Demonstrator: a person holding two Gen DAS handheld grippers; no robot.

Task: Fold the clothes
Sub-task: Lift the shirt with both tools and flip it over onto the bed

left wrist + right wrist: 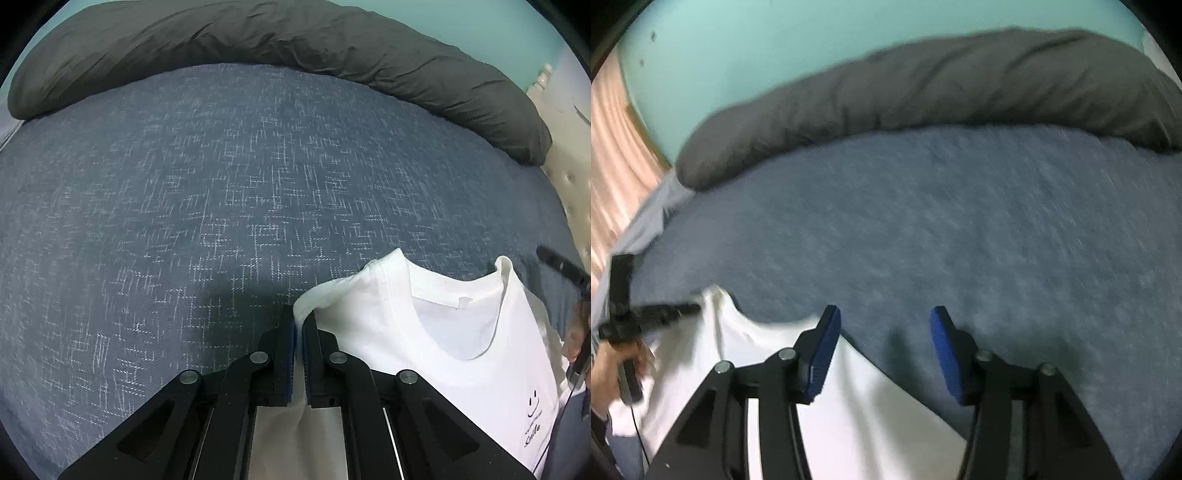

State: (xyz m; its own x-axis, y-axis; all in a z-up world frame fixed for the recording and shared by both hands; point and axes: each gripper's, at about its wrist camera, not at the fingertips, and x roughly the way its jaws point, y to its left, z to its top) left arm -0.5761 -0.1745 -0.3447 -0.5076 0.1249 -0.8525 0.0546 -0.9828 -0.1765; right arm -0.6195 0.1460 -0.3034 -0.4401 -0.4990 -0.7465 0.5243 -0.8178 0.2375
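The left gripper (299, 325) is clamped on a shoulder fold of the white T-shirt (461, 332), the rest spreading right of its fingers, hem cut off. The right gripper (884, 332) gapes empty, shirt edge behind its left finger; that view is blurred

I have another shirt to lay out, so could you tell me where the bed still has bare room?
The blue bedspread is bare from the white T-shirt up to the dark grey duvet along the far edge. The near corner is crowded: T-shirt, left tongs and right tongs.
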